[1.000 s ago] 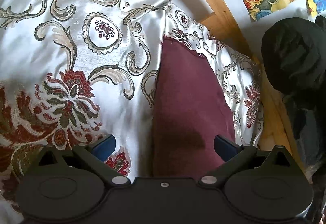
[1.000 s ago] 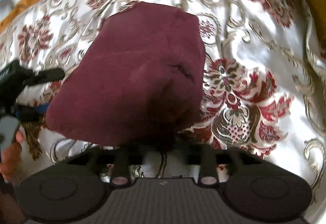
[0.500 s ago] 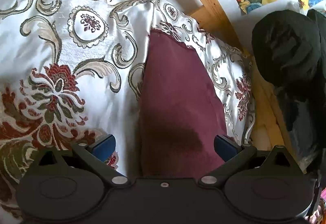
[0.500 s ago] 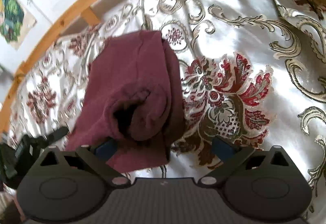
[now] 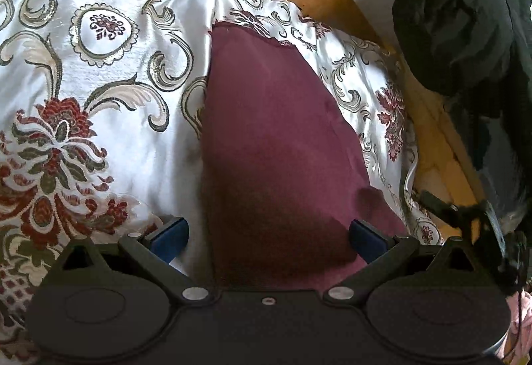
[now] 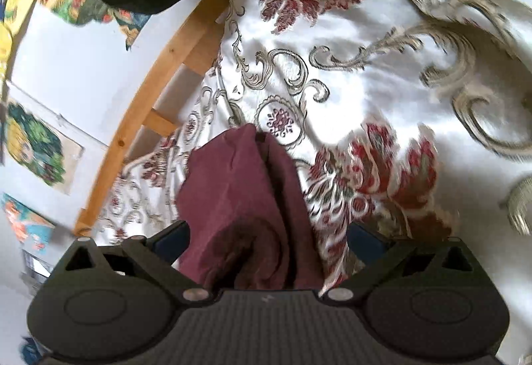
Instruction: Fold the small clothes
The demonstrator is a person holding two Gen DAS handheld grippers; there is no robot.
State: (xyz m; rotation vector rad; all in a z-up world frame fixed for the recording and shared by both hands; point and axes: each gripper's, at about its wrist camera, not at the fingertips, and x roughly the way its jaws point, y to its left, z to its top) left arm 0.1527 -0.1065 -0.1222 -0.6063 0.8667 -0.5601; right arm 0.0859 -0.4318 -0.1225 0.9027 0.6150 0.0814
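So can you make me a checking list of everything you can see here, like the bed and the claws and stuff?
Surface: bedspread, shiny white with red flowers and swirls, a bit wrinkled.
Job's things: maroon cloth lying on the bedspread, partly folded, with a rumpled fold at its near end.
Clutter: black bundle beside the bed.
Claws: left claw open, over the cloth; right claw open, over the rumpled end.
Cables: thin white cord at the bed edge.
Surroundings: wooden bed frame, white wall, colourful pictures.
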